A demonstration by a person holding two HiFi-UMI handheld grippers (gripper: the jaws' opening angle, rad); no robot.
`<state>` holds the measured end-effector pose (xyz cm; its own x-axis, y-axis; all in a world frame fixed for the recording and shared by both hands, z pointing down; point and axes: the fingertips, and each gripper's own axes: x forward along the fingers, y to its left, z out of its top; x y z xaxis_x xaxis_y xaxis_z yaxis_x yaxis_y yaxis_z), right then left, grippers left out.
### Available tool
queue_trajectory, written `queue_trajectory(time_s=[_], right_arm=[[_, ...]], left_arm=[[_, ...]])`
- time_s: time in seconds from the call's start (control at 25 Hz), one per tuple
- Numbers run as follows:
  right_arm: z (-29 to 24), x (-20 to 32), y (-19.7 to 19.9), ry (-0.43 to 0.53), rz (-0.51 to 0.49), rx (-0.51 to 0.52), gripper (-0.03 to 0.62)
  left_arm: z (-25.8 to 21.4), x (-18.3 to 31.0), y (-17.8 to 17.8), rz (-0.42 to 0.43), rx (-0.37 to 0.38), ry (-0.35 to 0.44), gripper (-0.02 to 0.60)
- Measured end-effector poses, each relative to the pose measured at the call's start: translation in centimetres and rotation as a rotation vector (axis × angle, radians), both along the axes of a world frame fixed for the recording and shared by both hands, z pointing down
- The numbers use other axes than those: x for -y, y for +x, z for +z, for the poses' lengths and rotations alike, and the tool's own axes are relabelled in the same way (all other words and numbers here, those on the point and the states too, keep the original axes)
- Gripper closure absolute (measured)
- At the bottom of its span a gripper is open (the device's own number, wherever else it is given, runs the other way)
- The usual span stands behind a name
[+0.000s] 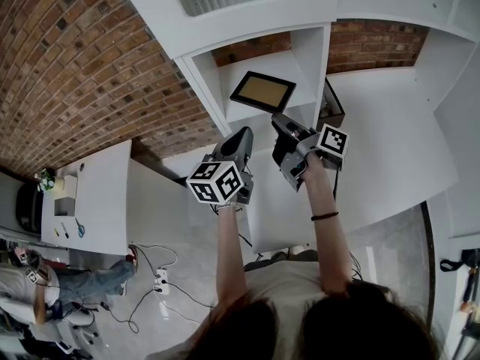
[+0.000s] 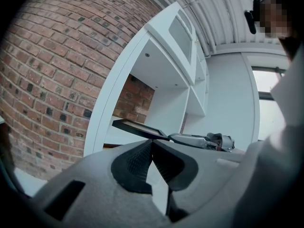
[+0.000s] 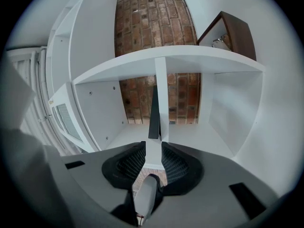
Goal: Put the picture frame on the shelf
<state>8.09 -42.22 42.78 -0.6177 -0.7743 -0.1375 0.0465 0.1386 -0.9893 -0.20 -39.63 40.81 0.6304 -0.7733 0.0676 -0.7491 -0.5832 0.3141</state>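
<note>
Right gripper (image 3: 153, 146): its ribbed pads (image 3: 128, 163) are spread apart with nothing between them. The picture frame (image 3: 153, 113) shows edge-on just past the tips, not touching either pad, so it's sitting there on its own. In that same view a thin white partition edge (image 3: 162, 94) lines up right beside the frame.

Left gripper (image 2: 152, 142): the jaws meet at the tips and there's nothing in them. It hangs in front of the shelf unit (image 1: 319, 55), beside the right gripper and a bit further back from the opening.

From the head view, the frame is inside an open compartment of the white shelf unit. Its dark border and tan middle face the camera. I honestly can't tell if it's lying flat or leaning. There's bare white board showing on all sides of it, with more room on the side toward the compartment's front lip. That lip is where the right gripper's tips are hovering.

The upright wall of that compartment separates it from the next bay, where a dark brown frame-like thing (image 1: 334, 109) stands near the front edge. The brick wall (image 1: 75, 66) shows through the shelf's open back and runs off to the left of the unit.
</note>
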Motion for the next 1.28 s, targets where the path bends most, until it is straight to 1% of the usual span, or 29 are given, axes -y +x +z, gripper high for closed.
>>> queue_trajectory(time_s=[0.4, 0.72, 1.04, 1.28], right_arm=[[-0.1, -1.6, 0.3, 0.017, -0.003, -0.017, 0.523], [0.0, -2.9, 0.5, 0.017, -0.005, 0.000, 0.549], [0.3, -4.2, -0.1, 0.015, -0.018, 0.007, 0.567], [0.1, -5.1, -0.5, 0.034, -0.033, 0.013, 0.577]], left_arm=[[0.4, -1.3, 0.7, 0.024, 0.001, -0.012, 0.571], [0.9, -2.4, 1.6, 0.045, 0.006, -0.023, 0.571], [1.5, -3.6, 1.4, 0.045, 0.006, -0.036, 0.571], [1.7, -4.5, 1.1, 0.044, 0.007, -0.039, 0.571]])
